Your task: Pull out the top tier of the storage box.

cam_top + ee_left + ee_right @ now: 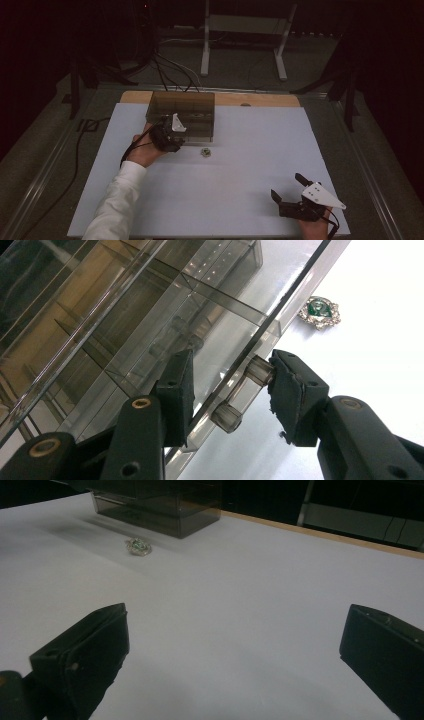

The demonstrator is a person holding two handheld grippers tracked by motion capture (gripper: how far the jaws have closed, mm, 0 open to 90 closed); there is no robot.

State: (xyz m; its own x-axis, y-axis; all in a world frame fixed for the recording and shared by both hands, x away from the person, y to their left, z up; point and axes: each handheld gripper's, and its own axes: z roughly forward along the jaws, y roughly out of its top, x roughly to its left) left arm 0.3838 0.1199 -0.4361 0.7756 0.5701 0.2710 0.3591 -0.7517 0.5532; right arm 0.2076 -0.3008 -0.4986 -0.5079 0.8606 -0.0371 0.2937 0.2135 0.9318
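While the left claw (227, 385) is held at the front of the smoky clear box (182, 114), its jaws are set around the drawer handle (242, 392), one pad touching its end. A green brooch (205, 152) lies on the white bench (240, 170) just beside. The right claw (289, 189) is held apart, empty, well away.

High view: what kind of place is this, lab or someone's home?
Most likely a lab or recording workspace, not a home. A white table stands in a dark room, cables trail across the floor behind it, and a bare metal stand sits at the back.
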